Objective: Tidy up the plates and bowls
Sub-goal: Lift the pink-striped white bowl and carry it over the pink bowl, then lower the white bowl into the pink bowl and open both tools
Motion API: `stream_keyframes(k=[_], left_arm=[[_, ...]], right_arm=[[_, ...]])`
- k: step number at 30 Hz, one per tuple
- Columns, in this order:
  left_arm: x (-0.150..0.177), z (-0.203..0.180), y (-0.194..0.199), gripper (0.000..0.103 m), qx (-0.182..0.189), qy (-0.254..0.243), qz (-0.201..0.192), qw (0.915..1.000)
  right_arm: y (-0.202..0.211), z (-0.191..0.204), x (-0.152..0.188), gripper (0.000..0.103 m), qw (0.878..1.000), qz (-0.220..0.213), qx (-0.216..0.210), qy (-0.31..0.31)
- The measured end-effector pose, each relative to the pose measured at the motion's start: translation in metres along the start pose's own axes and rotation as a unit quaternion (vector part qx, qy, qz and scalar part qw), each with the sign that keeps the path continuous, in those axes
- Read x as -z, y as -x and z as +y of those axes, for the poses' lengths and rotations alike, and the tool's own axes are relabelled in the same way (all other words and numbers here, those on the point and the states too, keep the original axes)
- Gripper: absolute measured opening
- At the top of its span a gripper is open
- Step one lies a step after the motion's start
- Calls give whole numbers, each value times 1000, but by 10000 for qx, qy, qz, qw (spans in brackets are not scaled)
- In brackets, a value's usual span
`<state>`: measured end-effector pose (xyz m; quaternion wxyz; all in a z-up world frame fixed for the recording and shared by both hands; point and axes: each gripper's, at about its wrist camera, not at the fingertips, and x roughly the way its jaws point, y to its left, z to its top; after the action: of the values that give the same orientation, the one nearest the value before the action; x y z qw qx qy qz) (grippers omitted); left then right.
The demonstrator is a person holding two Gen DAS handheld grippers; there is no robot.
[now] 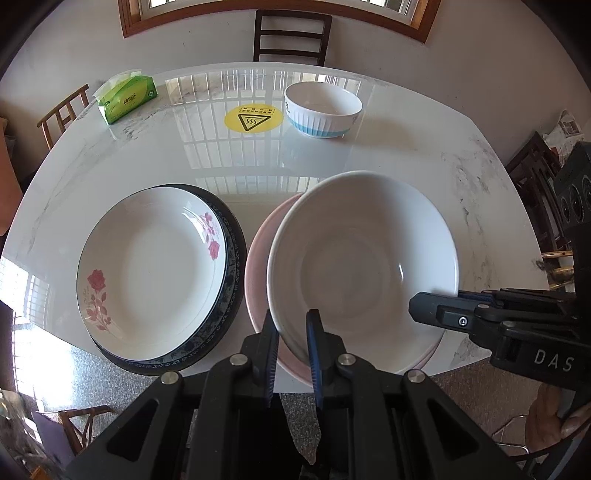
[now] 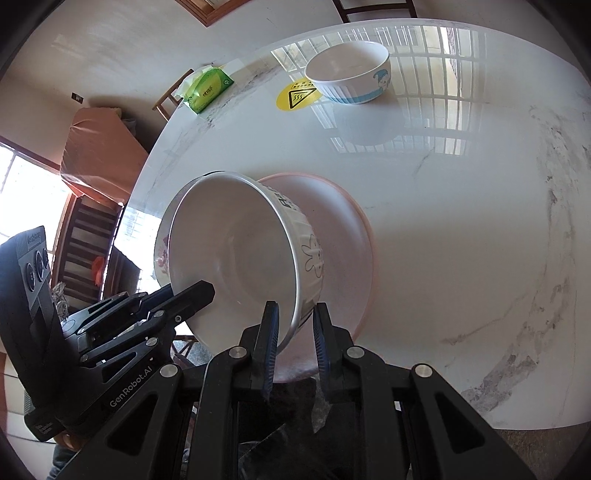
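A large white bowl (image 1: pixel 362 266) with a rabbit drawing on its ribbed side (image 2: pixel 236 258) is held tilted over a pink plate (image 1: pixel 258 258) (image 2: pixel 343 236). Whether it touches the plate I cannot tell. My left gripper (image 1: pixel 291 321) (image 2: pixel 199 291) is shut on its near rim. My right gripper (image 2: pixel 295 314) (image 1: pixel 436 310) is shut on the rim at the opposite side. Left of them a white rose-patterned plate (image 1: pixel 147 269) lies on a dark blue patterned plate (image 1: pixel 232 266). A smaller bowl with blue stripes (image 1: pixel 323 109) (image 2: pixel 349 74) stands at the back.
The white marble table (image 2: pixel 443 221) also bears a green tissue pack (image 1: pixel 125 98) (image 2: pixel 208 88) at the back left and a yellow warning sticker (image 1: pixel 254 118) (image 2: pixel 297 96). A dark chair (image 1: pixel 291 35) stands behind the table, and a wooden chair (image 1: pixel 62 114) at its left.
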<state>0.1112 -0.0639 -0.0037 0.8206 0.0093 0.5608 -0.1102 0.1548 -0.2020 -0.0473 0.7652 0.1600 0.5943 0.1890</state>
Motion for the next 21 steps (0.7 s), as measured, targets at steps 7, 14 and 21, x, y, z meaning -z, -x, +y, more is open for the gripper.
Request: stream_keyframes(k=[7,14,21], left_arm=[[1,-1,-2,15,-3,-13,6,10000],[1,-1,-2,16,-5,-18,6,10000],[2,-2,-3,17,-32,-56,-7,10000]], right_arm=[[-4,-2,1,18,10000,74,39,-54],[-8,-4,0,18,9999,115,48,-87],[-8,-5,-1,18,9998,133,39,-114]])
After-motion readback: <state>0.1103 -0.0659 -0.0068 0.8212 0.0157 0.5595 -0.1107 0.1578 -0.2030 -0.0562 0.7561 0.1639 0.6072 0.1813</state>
